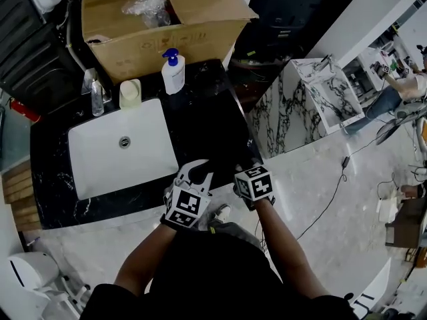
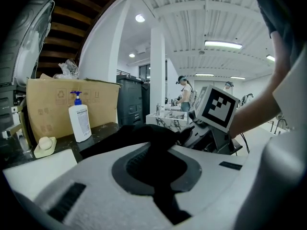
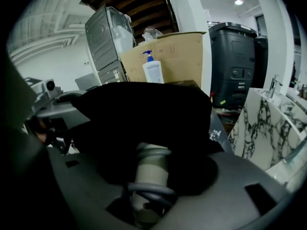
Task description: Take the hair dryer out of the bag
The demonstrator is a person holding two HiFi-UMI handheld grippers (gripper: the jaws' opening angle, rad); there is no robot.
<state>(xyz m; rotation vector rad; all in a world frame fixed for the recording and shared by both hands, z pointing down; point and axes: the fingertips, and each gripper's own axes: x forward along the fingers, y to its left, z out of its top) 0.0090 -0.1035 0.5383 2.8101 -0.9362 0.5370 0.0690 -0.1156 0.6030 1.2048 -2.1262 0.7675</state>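
The left hand-held gripper (image 1: 197, 172) is closed: its jaws pinch a fold of the black bag (image 3: 144, 114), and the fabric runs down through the gap between them. The right hand-held gripper (image 1: 244, 171) stands just beside it, to the right, jaws set wide around the handle of the hair dryer (image 3: 151, 174). The handle fills the gap between the jaws and appears to be gripped. The pale grey handle protrudes from the mouth of the bag toward the right gripper, with a grey cord (image 3: 148, 191) looped round it. The rest of the hair dryer is covered by the bag.

Both grippers are at the front edge of the black marble surface (image 1: 200, 112), to the right of the white sink (image 1: 120, 152). Behind the sink stand a faucet (image 1: 93, 89), a cream soap holder (image 1: 130, 93) and a white pump bottle (image 1: 173, 72) with a blue pump. A cardboard box (image 1: 160, 32) is directly behind the bottle.
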